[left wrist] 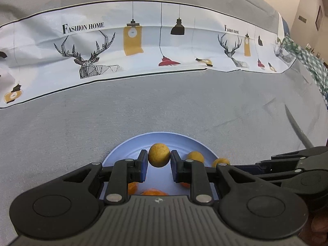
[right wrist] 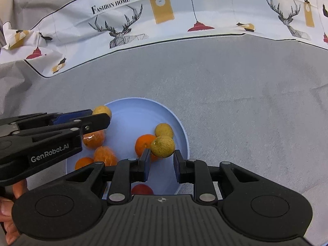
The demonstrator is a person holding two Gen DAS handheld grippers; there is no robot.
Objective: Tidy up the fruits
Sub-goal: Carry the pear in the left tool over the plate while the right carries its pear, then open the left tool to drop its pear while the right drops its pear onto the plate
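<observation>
A light blue plate (right wrist: 180,127) lies on the grey cloth and holds several oranges (right wrist: 144,143) and yellow round fruits (right wrist: 164,130). My left gripper (left wrist: 158,162) is shut on a yellow fruit (left wrist: 159,154) above the plate (left wrist: 131,145); it also shows in the right wrist view (right wrist: 96,119) at the plate's left side. My right gripper (right wrist: 161,161) is shut on a yellow-green fruit (right wrist: 163,146) above the plate's right half; its body shows in the left wrist view (left wrist: 287,164) at the right.
A white printed cloth (left wrist: 143,41) with deer and lamps lies across the far side. A green checked cloth (left wrist: 307,61) sits at the far right. Grey cloth (right wrist: 246,112) surrounds the plate.
</observation>
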